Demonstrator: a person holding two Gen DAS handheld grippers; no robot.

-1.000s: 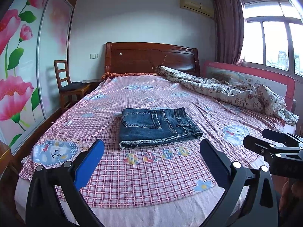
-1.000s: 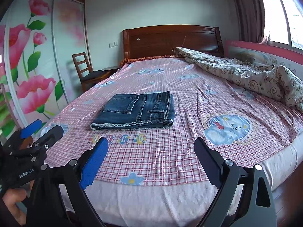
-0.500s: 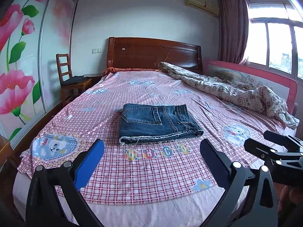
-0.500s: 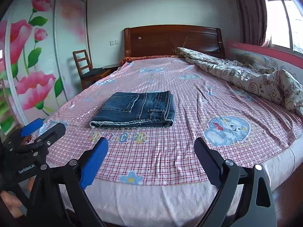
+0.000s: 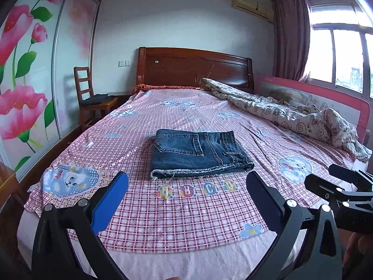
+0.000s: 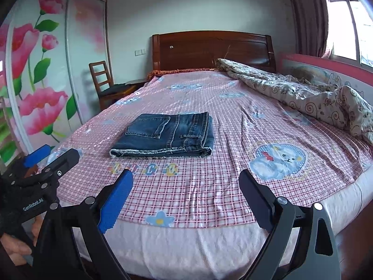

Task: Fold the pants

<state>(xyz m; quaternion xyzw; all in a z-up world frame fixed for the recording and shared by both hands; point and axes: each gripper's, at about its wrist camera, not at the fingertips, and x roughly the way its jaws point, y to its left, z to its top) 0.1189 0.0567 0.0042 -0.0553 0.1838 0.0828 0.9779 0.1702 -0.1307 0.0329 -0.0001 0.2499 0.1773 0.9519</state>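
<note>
Left wrist view: folded pants lie mid-bed, long axis across it, frayed hem edge facing the cameras. Left tool and right tool stand wide, empty, short of the foot edge.

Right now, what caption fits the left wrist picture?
Folded jeans rest on the checked bedsheet, open left tool empty.

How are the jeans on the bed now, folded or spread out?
Folded. The jeans lie as a compact stacked rectangle on the checked bedsheet, layered edges showing at the near side; neither tool touches them.
</note>
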